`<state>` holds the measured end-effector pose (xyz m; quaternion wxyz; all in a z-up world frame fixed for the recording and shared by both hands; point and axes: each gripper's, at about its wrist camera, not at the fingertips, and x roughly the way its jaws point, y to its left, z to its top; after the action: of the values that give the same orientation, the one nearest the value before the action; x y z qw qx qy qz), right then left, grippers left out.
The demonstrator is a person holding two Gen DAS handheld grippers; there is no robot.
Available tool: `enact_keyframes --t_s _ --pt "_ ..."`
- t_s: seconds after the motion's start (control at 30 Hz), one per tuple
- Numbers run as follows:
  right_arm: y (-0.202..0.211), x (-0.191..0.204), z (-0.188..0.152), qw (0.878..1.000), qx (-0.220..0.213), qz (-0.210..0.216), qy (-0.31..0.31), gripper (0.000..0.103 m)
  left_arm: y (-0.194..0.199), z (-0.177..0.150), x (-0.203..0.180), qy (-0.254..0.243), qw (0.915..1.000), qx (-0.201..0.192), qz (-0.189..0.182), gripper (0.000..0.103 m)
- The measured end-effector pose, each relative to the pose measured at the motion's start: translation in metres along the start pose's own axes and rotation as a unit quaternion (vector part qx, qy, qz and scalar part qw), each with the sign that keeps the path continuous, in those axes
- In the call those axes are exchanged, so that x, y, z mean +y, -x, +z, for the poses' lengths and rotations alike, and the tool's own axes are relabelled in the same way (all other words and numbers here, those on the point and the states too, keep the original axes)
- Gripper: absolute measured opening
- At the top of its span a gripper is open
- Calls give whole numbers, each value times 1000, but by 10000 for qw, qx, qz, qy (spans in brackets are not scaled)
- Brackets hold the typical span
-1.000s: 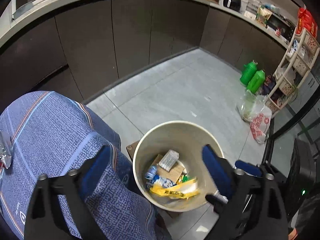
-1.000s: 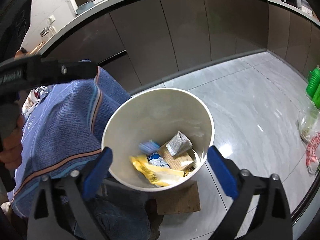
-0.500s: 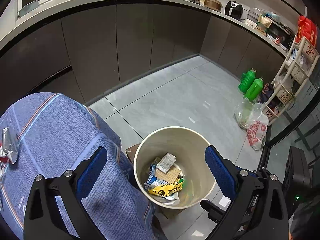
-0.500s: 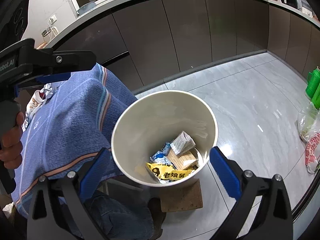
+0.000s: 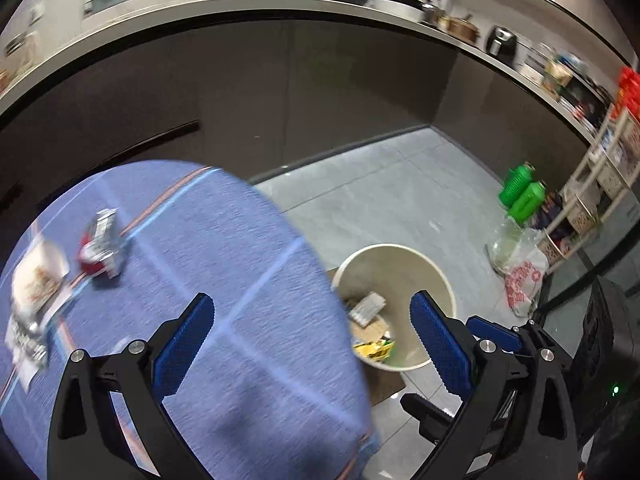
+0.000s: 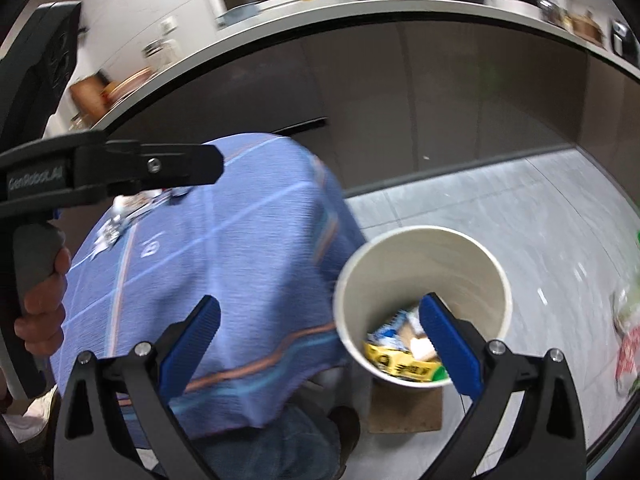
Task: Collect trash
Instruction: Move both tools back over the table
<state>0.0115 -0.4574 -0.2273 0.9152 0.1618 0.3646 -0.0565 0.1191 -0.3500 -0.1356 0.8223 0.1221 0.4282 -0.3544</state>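
Both views swung from trash bin (image 6: 424, 268) toward blue tablecloth (image 5: 240, 280); left gripper (image 5: 312, 332) and right gripper (image 6: 320, 340) spread apart, empty.

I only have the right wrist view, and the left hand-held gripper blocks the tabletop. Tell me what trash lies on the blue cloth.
Observer: A red-and-silver wrapper lies on the blue cloth.
Operator: Report the left hand-held gripper's state.
Observer: The left hand-held gripper is open and empty, above the cloth's near edge.
Operator: List anything else there.
Observer: A white packet lies left of the wrapper, with crumpled foil just below it.
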Motion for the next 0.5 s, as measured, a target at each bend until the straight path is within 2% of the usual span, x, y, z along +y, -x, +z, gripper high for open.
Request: enact_keyframes --t_s 0.13,0.37,0.5 --pt "-5 39 10 9990 76 223 369 100 23 -8 39 321 9991 -54 277 95" --pt "-16 99 26 9945 204 534 879 100 57 -30 110 723 9962 -85 470 95" --pt "-21 125 38 9911 233 906 942 100 74 -60 179 1085 9892 -135 972 95"
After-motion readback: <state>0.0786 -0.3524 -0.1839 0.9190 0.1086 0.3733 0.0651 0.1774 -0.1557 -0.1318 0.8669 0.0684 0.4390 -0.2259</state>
